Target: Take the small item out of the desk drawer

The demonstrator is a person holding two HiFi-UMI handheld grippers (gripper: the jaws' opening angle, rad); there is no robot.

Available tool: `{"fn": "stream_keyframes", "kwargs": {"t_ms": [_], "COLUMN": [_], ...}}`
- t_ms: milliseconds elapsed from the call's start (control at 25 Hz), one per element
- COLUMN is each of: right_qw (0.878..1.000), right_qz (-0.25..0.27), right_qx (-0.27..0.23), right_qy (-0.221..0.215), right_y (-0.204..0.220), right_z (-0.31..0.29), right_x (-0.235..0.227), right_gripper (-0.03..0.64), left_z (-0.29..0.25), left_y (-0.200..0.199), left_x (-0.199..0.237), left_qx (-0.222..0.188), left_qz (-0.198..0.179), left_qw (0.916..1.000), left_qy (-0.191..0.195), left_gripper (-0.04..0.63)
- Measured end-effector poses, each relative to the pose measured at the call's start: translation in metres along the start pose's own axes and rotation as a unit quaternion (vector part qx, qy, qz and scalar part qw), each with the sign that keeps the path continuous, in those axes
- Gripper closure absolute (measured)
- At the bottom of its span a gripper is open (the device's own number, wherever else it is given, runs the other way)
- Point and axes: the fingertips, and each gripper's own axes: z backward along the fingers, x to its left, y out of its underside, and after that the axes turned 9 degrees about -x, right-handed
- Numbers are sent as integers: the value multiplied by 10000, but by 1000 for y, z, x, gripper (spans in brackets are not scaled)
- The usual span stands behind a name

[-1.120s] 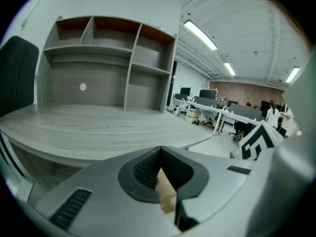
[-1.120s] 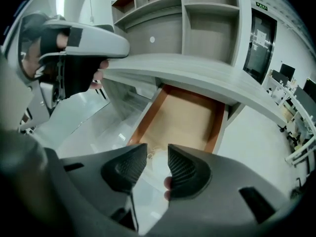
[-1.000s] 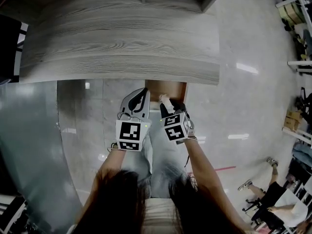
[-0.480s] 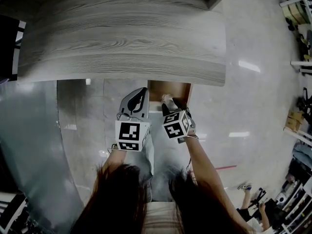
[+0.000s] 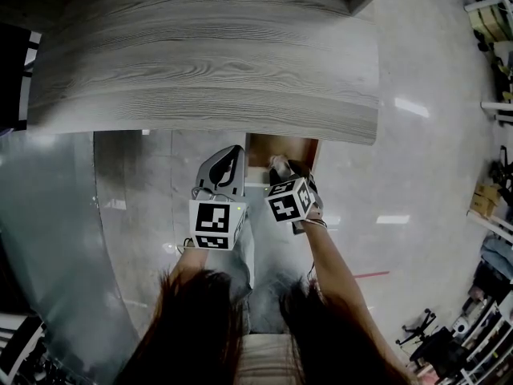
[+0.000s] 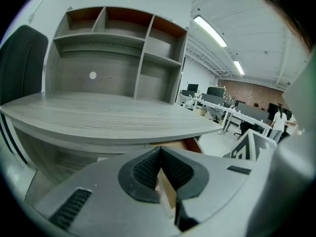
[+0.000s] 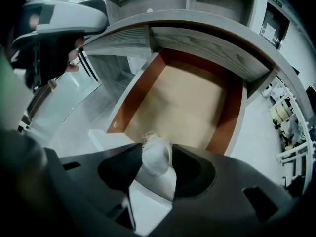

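Note:
A brown-sided drawer (image 5: 282,146) stands pulled out under the grey wood-grain desk top (image 5: 200,62); its tan floor (image 7: 182,102) is bare. A small white bundle-like item (image 7: 157,154) sits between the tips of my dark right gripper (image 7: 157,162), which points steeply down above the drawer's near end. Its jaws have just been opening and stand wide, with the item (image 5: 278,165) still between them. My light grey left gripper (image 5: 232,157) hangs just left of the drawer, its jaws shut with nothing in them (image 6: 159,158).
The drawer's white front panel (image 7: 106,137) lies just below the right gripper. A shelf unit (image 6: 118,43) rises at the back of the desk, with a black chair (image 6: 19,63) at its left. A grey curved panel (image 5: 48,239) stands left of the person.
Both grippers have sunk a little toward the drawer. The right gripper has tipped further downward, with the white item still at its tips.

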Motion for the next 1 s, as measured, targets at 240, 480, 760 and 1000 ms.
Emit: {"fn": "stream_keyframes", "kwargs": {"t_ms": [240,480,760,1000], "right_qw": [9990,9975,9980,9981], "right_qz": [-293,-478,-502,-575], "right_qx": [348,518,379,219], "right_qy": [-35,12,56,99], "right_y": [4,8,6,6], "right_z": [-8,-9,-5,4], "right_x": [1,-5,-6,-8], "right_gripper": [433,433,451,453], "left_z": [-3,-4,1,7], "left_y": [4,6,6,2], "left_x": [6,5,8,7], "left_qx": [11,9,61,56], "left_qz": [53,66,47,0], "left_qw": [10000,10000,9999,9999], "left_qy": [-23,-51,-66,-86], "left_gripper": [581,581,581,581]}}
